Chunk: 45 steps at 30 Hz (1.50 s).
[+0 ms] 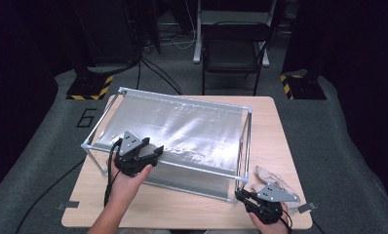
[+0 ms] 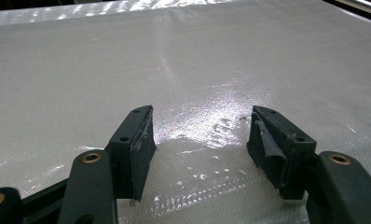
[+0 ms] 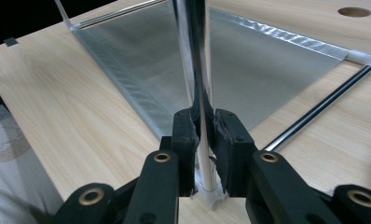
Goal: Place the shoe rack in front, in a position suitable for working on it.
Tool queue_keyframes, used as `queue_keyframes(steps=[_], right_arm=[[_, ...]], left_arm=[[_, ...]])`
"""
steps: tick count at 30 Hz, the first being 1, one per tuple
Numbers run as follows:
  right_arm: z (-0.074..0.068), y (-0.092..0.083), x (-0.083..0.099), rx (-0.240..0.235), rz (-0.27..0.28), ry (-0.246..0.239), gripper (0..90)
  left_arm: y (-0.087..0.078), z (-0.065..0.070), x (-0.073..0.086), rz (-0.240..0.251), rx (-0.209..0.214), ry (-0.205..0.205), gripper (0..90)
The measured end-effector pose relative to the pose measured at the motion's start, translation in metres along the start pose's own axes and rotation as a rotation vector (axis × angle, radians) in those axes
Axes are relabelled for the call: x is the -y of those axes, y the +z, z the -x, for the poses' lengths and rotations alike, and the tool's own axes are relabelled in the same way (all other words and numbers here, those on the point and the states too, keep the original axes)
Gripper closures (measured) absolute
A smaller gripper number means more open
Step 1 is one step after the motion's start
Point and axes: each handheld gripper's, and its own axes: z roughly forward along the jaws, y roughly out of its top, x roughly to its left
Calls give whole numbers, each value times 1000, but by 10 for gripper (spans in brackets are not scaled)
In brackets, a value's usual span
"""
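Recording lab, black curtains (image 1: 16, 73), hazard-striped stand bases (image 1: 89, 87), floor cables (image 1: 158, 75), folding chair (image 1: 236, 48)

A black folding chair (image 1: 234, 46) stands on grey carpet (image 1: 338, 126) (dark surroundings).

Your table (image 1: 182, 204) sits lit from overhead, surroundings dark; glare streaks the silver sheet (image 1: 182, 131) toward twelve o'clock, and the near jaws look soft

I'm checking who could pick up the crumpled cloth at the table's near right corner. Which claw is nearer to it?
Right. The right claw grips the frame's corner post right beside the cloth. The left claw hovers open over the silver sheet, far across the frame.
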Motion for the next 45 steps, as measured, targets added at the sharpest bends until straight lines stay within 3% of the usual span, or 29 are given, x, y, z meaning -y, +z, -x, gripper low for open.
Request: queue_keyframes(steps=[2, 3, 5, 7, 13, 21, 26, 33, 37, 42, 43, 44, 45], right_arm=[[-1, 1, 0, -13, 1, -17, 785], [-3, 1, 0, -22, -3, -20, 786], [-4, 3, 0, -22, -1, -19, 786], [-8, 6, -2, -41, -4, -37, 788], [-16, 12, -3, -86, -5, -62, 789], [-19, 14, -3, -101, -11, -60, 783], [-16, 13, -2, -103, -22, -57, 748], [-7, -1, -1, -126, -32, -63, 706], [0, -8, 2, -106, -24, -47, 700], [16, -18, 5, -34, -4, 5, 670], [21, -21, 6, 10, -8, 24, 627], [21, -21, 6, 10, -8, 24, 627], [27, -23, 7, 82, -19, 34, 601]], left_arm=[[-2, 4, -1, -5, 18, -2, 404], [-2, 10, -2, -4, 47, 2, 404], [-2, 14, -3, -8, 57, 7, 398], [-1, 25, -5, -12, 80, 37, 394], [2, 38, -8, -17, 94, 46, 365], [5, 41, -6, -20, 90, 48, 361], [6, 38, -3, -10, 117, 26, 365], [8, 33, -2, -7, 125, 33, 373], [9, 31, -2, 1, 116, 26, 375], [8, 33, 0, 7, 109, 17, 378], [6, 34, 0, 3, 112, 21, 378], [6, 34, 0, 3, 112, 21, 378], [4, 34, 0, -7, 122, 27, 379]])
